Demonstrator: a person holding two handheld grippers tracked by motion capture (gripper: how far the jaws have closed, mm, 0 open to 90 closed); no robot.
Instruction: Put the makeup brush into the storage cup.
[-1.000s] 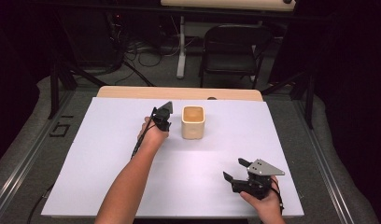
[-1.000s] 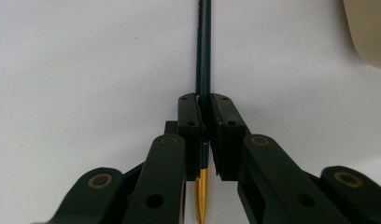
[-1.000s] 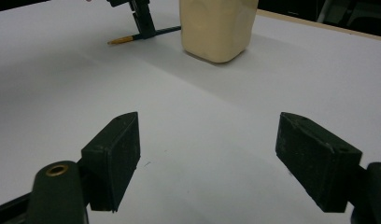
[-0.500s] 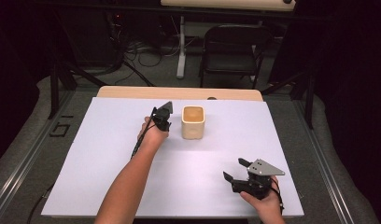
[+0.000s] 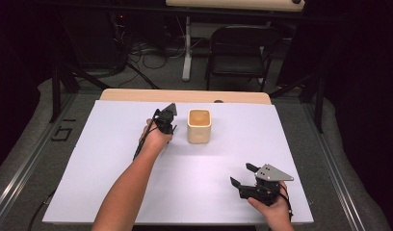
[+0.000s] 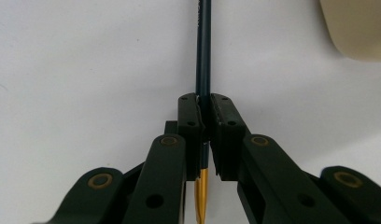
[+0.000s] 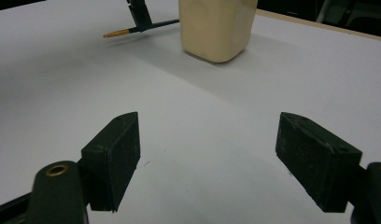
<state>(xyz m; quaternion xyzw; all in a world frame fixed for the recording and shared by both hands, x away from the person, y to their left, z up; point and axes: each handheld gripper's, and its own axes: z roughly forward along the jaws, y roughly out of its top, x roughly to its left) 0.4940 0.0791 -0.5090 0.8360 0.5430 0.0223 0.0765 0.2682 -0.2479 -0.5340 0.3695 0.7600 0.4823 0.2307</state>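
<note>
A slim dark pencil [image 6: 203,56] with a gold end is clamped between the jaws of my left gripper [image 6: 205,100], which is shut on it. In the high view the left gripper [image 5: 164,118] sits just left of a cream square cup [image 5: 199,125]. The right gripper view shows the pencil [image 7: 132,30] held roughly level, close above the table, left of the cup [image 7: 216,28]. My right gripper [image 5: 242,175] rests near the table's front right. It is open, with nothing between its fingers [image 7: 111,158].
The white tabletop [image 5: 112,183] stretches around both hands, with a wooden strip [image 5: 137,95] along its far edge. A black folding chair [image 5: 242,53] and cables stand on the floor beyond the table.
</note>
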